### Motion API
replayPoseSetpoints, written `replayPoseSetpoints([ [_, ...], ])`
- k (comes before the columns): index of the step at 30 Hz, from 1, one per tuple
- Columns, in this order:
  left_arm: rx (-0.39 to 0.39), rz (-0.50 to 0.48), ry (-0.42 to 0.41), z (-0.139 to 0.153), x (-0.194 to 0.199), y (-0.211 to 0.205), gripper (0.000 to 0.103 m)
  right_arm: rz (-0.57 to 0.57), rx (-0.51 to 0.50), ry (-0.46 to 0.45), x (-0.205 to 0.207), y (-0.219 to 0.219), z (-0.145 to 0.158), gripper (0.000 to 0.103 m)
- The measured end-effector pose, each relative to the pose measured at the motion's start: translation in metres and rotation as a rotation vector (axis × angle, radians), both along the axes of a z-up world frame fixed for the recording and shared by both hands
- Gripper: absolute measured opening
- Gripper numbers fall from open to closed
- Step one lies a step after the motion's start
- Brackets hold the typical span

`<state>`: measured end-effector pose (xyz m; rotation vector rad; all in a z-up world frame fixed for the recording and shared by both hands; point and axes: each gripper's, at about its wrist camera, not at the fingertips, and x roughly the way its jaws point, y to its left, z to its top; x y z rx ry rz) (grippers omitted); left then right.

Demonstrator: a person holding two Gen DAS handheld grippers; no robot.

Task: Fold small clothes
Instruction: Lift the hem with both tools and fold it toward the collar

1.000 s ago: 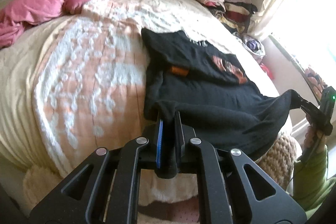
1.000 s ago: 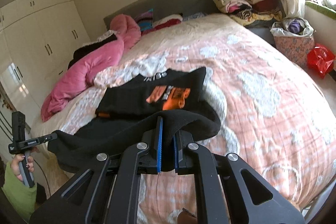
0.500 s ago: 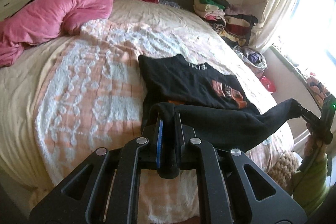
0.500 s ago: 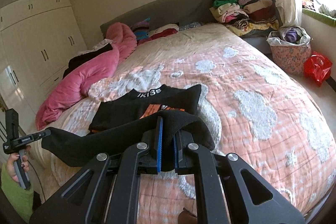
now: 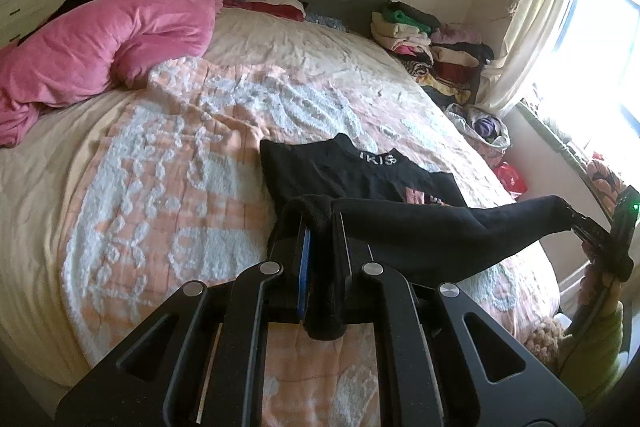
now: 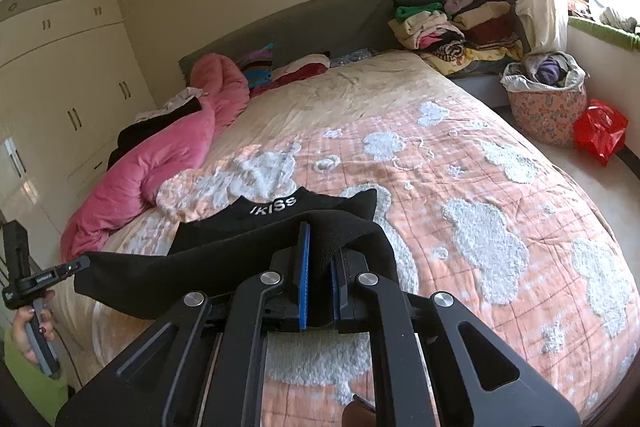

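Daylight floods in from my window [image 5: 600,39], blown out white; fisheye bends the edges, and the black garment [image 5: 420,227] loses detail.

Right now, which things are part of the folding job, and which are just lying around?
In the job: black top, left claw, right claw.

Lying about: pink duvet, stacked clothes, laundry basket, red bag.
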<state>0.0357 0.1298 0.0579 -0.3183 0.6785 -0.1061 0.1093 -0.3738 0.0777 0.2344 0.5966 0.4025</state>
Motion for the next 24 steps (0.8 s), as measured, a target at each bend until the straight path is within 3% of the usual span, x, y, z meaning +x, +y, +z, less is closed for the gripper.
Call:
replayPoseSetpoints([
  [14, -0.084, 0.028, 0.002, 0.008, 0.049, 0.011, 0.003, -0.055, -0.006, 0.049, 0.037, 0.007, 0.002, 0.007],
  [24, -0.049, 0.065, 0.025, 0.005, 0.082, 0.016, 0.003, -0.073, -0.057, 0.1, 0.077, 0.024, -0.004, 0.007],
])
